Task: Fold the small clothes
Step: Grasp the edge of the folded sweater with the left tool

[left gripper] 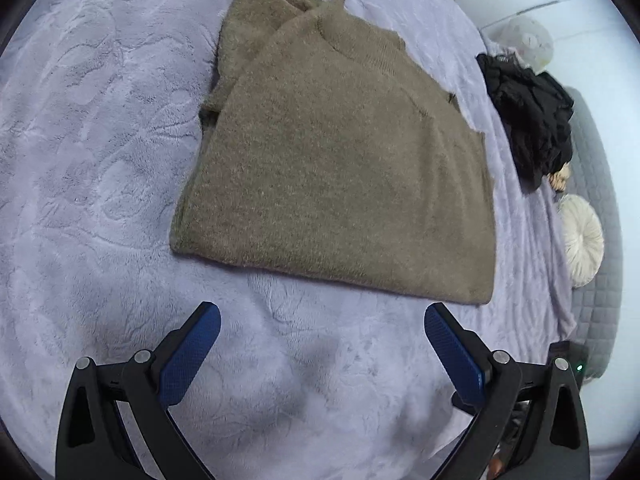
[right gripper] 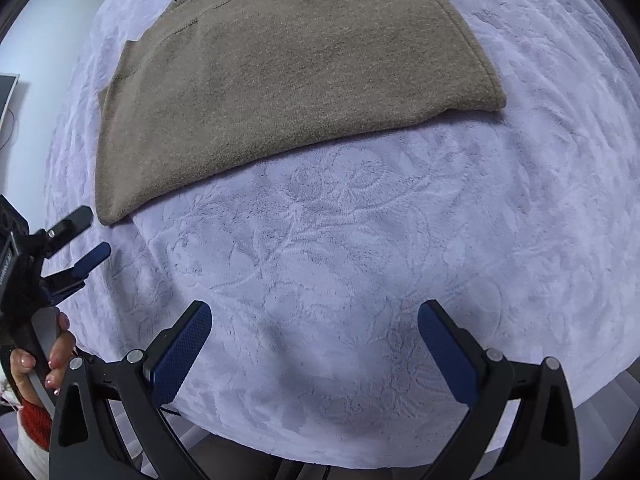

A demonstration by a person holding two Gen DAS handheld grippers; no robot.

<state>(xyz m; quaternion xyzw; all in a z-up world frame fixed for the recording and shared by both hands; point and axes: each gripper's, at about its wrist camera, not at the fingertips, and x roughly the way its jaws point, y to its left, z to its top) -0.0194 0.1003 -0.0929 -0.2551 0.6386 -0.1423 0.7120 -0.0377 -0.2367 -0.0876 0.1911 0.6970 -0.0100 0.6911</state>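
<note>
A brown knitted sweater (left gripper: 336, 168) lies flat and partly folded on a lavender fleece blanket (left gripper: 100, 160), sleeves tucked in, neck at the far end. My left gripper (left gripper: 322, 316) is open and empty, just short of the sweater's near hem. My right gripper (right gripper: 314, 316) is open and empty over the bare blanket (right gripper: 340, 240), further back from the sweater (right gripper: 280, 80). The left gripper also shows in the right wrist view (right gripper: 90, 234), open, beside the sweater's near left corner.
A heap of black clothing (left gripper: 532, 120) lies at the right of the bed. A round cream cushion (left gripper: 580, 240) and a grey quilted mattress edge (left gripper: 600, 200) lie beyond it. A pale plush toy (left gripper: 524, 40) sits at the far right.
</note>
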